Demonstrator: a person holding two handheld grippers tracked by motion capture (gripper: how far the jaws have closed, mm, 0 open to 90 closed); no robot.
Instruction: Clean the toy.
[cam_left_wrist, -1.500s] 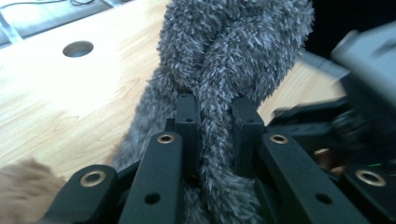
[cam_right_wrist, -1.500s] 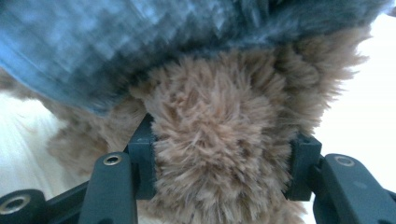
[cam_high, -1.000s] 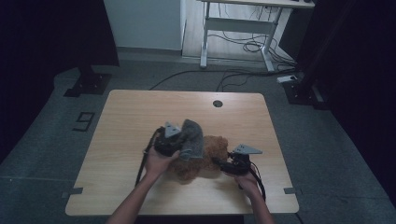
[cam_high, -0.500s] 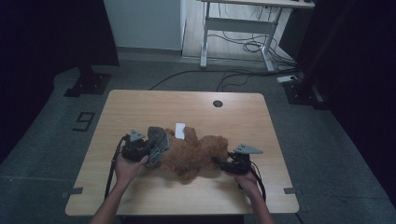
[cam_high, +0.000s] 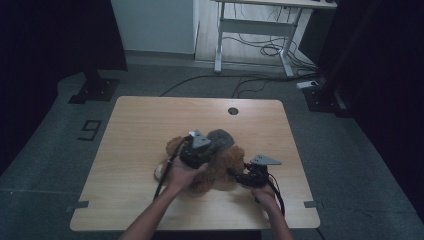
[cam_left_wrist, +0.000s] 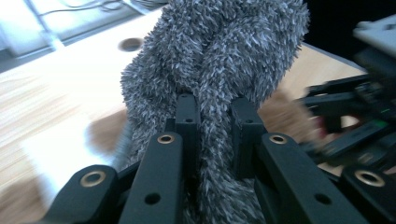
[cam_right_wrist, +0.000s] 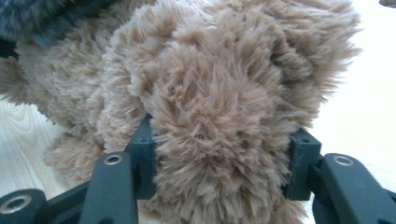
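Half a second back, off to the left of the bear with the grey cloth in tow; now swung in again over the middle of the brown plush bear (cam_high: 220, 167). Left claw (cam_left_wrist: 212, 123) clenched tight on a fold of grey fuzzy cloth (cam_left_wrist: 219, 60), the cloth now bunched above the bear's back near the middle of the surface (cam_high: 150, 125). Right claw (cam_right_wrist: 219, 163) unmoved, clamped around a thick tuft of the bear's tan fur at its right end, pinning the toy to the wood. Probably a draping or dressing step: cloth brought back over the toy, not yet laid down. Cloth short-piled, mottled grey, twisted into a rope-like fold between the jaws. Bear long-haired, shaggy, soft and squashy. Surface pale wood grain, smooth, with one round cable hole (cam_high: 232, 111) toward the far edge.
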